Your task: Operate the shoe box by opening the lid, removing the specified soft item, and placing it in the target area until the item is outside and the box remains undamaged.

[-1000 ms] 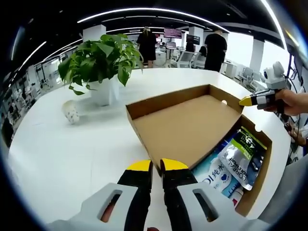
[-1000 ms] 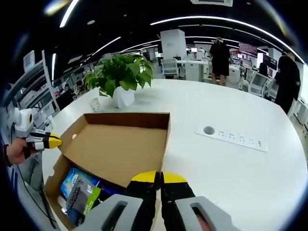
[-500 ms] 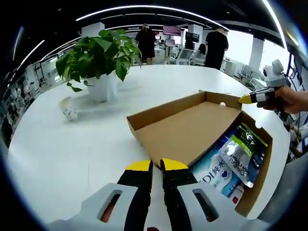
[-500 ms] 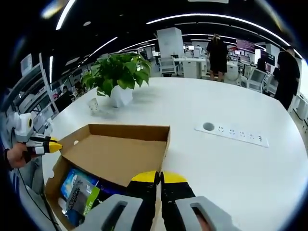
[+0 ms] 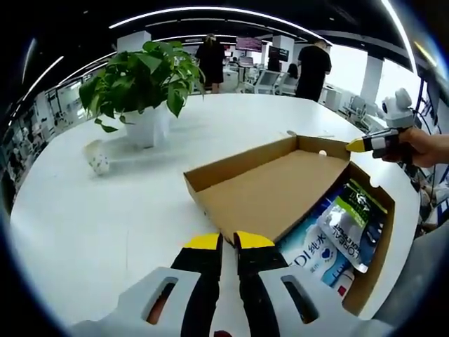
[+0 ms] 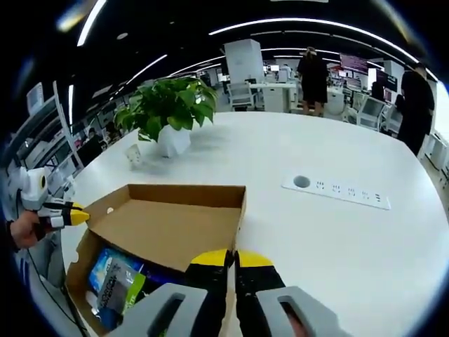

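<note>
Both grippers, left (image 5: 223,242) and right (image 6: 231,258), pinch opposite lid (image 5: 273,196) corners, jaws closed, tilting it toward twelve o'clock, likely to expose the soft pouches (image 5: 351,225).

the raised lid (image 5: 270,196) of the shoe box (image 5: 375,256) covers most of what lies inside; blue and green soft packs (image 5: 344,228) poke out from under it, their print partly hidden and too small to read in full. in the right gripper view the packs (image 6: 116,277) sit half under the lid (image 6: 168,225), and the box's near corner runs off the bottom edge. the small white object (image 5: 97,160) near the plant pot is too blurred to name.
</note>
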Available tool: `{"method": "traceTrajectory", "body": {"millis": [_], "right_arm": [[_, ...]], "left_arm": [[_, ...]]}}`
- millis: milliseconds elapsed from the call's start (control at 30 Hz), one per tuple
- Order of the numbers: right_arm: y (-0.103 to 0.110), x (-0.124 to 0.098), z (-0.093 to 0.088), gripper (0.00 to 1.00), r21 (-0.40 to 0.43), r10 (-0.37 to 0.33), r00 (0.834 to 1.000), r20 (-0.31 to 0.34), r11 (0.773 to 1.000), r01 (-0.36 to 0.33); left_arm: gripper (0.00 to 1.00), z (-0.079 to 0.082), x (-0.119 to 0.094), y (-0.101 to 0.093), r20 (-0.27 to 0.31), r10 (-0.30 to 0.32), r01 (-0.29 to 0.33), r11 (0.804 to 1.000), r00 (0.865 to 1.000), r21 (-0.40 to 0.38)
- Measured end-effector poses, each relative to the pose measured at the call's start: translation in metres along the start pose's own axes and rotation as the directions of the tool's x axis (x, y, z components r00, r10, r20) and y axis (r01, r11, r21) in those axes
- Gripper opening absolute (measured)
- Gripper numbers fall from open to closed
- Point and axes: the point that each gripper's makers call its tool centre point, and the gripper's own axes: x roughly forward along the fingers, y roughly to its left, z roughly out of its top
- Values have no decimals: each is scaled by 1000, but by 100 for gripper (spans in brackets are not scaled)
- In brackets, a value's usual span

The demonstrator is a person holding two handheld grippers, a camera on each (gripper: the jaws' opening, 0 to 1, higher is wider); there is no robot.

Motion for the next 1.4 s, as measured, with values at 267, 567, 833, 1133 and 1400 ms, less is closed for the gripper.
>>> {"method": "traceTrajectory", "body": {"millis": [267, 567, 833, 1133, 1400], "right_arm": [[-2, -12, -10, 0, 25, -4, 1000, 2, 1000, 4], [-3, -30, -21, 3, 52, -6, 1000, 10, 999, 5], [7, -48, -35, 11, 58, 47, 999, 9, 997, -48], [19, -59, -54, 12, 113, 107, 994, 7, 988, -108], [34, -64, -58, 13, 72, 153, 988, -2, 986, -152]], "left_arm": [[5, -2, -6, 0, -4, -13, 13, 1000, 1000, 11], [8, -10, -16, 7, -4, -19, 19, 1000, 1000, -1], [18, -9, -31, 3, 23, -18, 19, 999, 1000, -33], [21, -2, -38, -32, 54, -78, 81, 995, 995, -58], [21, -6, -30, -78, 39, -166, 168, 983, 985, -69]]}}
